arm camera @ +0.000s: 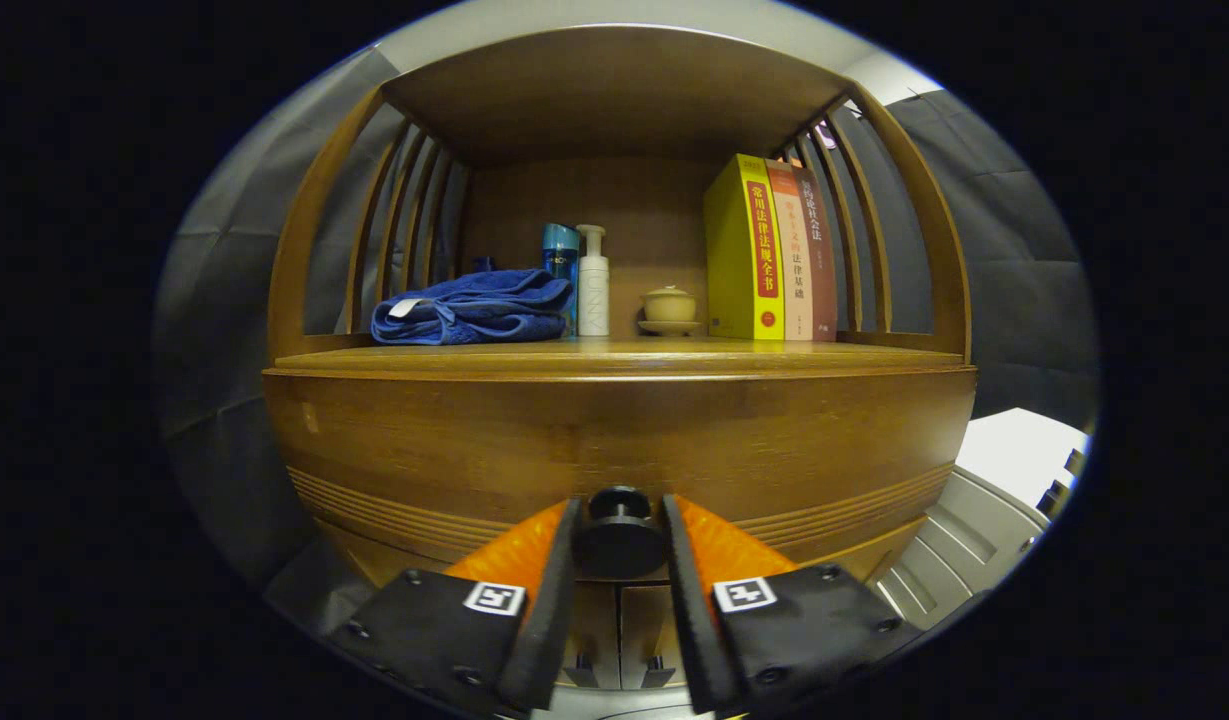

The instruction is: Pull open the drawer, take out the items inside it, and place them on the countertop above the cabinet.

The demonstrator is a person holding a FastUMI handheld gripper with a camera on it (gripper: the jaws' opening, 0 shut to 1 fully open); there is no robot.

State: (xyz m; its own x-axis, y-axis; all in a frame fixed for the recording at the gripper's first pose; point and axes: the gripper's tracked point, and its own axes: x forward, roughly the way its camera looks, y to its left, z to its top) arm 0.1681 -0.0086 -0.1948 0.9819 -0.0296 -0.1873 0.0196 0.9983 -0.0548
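1. The wooden drawer front [614,440], a wide brown panel with grooved lines along its lower part, stood directly ahead of the gripper [619,520], just under the front edge of the countertop [614,357].
2. Its round dark knob [619,535] sat between the two fingers, close to their tips.
3. The fingers were drawn in to a narrow gap about as wide as the knob, one on each side of it; both inner faces appeared to touch the knob, though firm pressing could not be confirmed.
4. The drawer front looked flush with the cabinet, with no gap showing above it, so the drawer seemed closed and its contents were hidden.
5. On the wooden countertop, a folded blue towel [471,308] lay toward the left side, near the slatted left rail.
6. Just right of the towel, a teal cylindrical bottle [561,255] and a white pump bottle [593,283] stood upright, side by side near the back panel.
7. A small cream lidded cup on a saucer [669,308] stood near the middle of the countertop.
8. A thick yellow book [742,250] and two thinner books [806,255] stood upright toward the right side, against the slatted right rail.
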